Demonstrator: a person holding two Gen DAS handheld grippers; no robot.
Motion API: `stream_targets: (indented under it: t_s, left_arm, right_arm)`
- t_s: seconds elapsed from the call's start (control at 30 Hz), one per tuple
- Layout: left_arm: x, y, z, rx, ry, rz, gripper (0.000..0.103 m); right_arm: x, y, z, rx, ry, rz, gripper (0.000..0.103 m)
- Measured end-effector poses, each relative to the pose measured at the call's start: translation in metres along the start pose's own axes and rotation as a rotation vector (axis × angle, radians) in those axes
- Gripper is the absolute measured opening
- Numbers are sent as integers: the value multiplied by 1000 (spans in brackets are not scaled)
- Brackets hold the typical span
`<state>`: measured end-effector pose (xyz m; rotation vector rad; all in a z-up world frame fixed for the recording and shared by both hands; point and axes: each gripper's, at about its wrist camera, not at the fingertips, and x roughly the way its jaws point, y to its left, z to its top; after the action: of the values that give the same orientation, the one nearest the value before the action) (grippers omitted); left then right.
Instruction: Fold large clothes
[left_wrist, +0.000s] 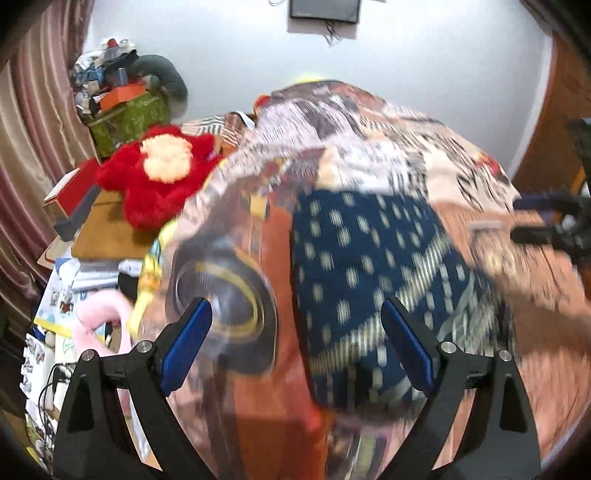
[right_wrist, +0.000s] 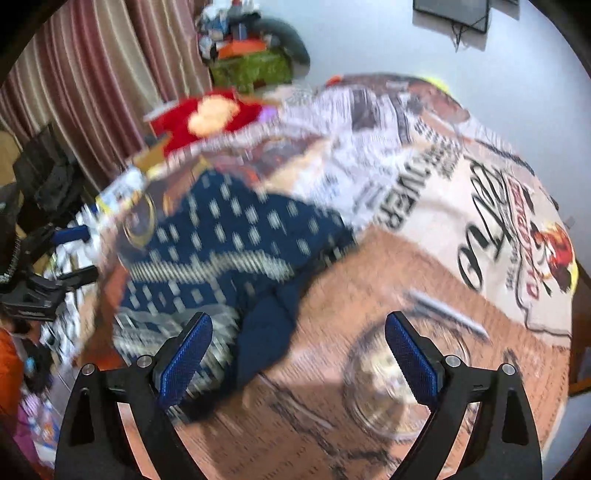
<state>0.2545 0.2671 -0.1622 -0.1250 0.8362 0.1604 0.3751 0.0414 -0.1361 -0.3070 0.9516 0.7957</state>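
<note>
Navy patterned cloth, the garment (left_wrist: 369, 266), lies bunched on a printed table cover (left_wrist: 424, 147). The next fold needs 2 clean corner grips, I judge. The left gripper (left_wrist: 297, 347) is wide open, empty, with the garment beyond its tips; the right gripper (right_wrist: 299, 350) likewise, garment far-left of it.

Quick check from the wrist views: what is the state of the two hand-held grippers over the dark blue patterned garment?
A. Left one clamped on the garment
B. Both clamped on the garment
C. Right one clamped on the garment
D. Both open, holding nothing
D: the left hand-held gripper and the right hand-held gripper both show spread blue pads with nothing pinched, while the blue garment lies on the printed cover below.
</note>
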Motion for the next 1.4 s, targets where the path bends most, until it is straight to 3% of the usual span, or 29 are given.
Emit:
stream_targets:
  t_s: [0.1,0.2,0.3,0.43,0.63,0.77,0.97,1.2,1.4]
  left_arm:
    - [26,1,20,-55,22,-25,93]
    - [59,-3,33,-76,65,-37,93]
    - [87,-6,40,-68,102,-1,93]
    - [115,6,47,-139,137,-56,96]
    - [128,9,55,-163,155,-49,98]
    - [102,5,63,-144,108,9,95]
    - [29,3,79,-158,-14,-20,95]
    - [-94,-12,85,-107,-225,-29,95]
    - [-201,-39,63,-65,-421,-61,95]
  right_arm:
    - [13,9,15,31,-14,18,95]
    - [43,20,22,49,27,39,95]
    - [77,23,18,49,103,56,95]
    - [116,12,1,41,223,27,95]
    - [115,-19,-13,176,259,129,96]
    - [93,-18,-13,170,229,102,96]
    - [35,-2,-8,95,99,19,96]
    - [-67,19,4,108,-154,24,96]
    - [-155,50,4,88,-388,13,96]
